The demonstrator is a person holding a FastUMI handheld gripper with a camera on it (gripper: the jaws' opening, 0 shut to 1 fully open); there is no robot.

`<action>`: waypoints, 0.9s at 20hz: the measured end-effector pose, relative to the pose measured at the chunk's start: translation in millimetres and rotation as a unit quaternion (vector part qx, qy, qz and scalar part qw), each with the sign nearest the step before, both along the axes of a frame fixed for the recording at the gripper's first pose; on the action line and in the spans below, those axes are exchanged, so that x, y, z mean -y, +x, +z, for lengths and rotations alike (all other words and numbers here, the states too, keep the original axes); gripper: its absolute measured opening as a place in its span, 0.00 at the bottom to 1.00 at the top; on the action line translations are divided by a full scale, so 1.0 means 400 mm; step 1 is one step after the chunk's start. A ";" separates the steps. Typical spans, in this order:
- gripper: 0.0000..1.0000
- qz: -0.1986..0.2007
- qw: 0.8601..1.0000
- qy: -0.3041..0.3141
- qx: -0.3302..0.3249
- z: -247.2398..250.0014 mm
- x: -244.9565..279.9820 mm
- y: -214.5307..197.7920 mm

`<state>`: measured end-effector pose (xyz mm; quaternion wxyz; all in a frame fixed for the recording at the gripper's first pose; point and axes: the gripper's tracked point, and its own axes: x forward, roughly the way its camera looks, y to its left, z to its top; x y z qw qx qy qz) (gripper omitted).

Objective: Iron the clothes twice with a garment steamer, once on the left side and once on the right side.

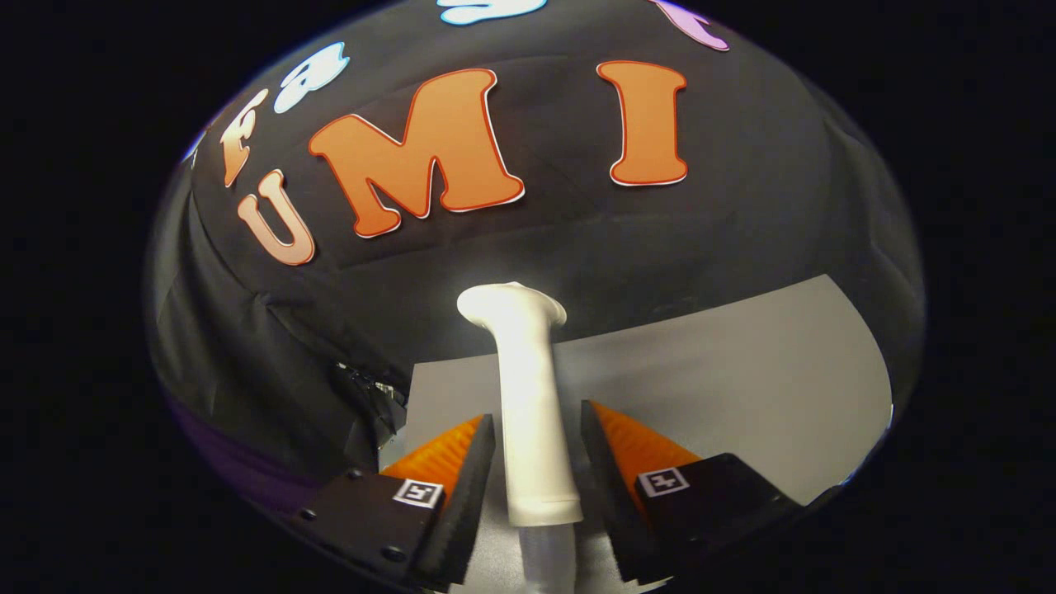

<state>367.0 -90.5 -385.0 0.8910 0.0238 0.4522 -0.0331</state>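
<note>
The gripper (538,429) is seen at the bottom centre of the frame, its jaws set narrowly apart around the white handle of the garment steamer (528,412). The left finger's pad appears to touch the handle; a thin sliver of gap is seen at the right finger, so a firm grip by both cannot be confirmed. The steamer is stood upright between the fingers, its flared head raised beyond them, mid-frame. A grey table (742,371) is spread behind, lower right.
</note>
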 end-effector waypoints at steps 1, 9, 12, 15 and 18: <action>0.61 -0.002 1.000 0.006 -0.005 -0.003 -0.006 -0.001; 0.40 -0.022 0.999 0.007 0.049 0.091 0.003 -0.060; 0.40 -0.035 0.992 -0.008 0.119 0.196 0.011 -0.098; 0.40 -0.055 0.983 -0.018 0.175 0.292 -0.008 -0.174; 0.40 -0.065 0.973 -0.016 0.222 0.383 -0.047 -0.270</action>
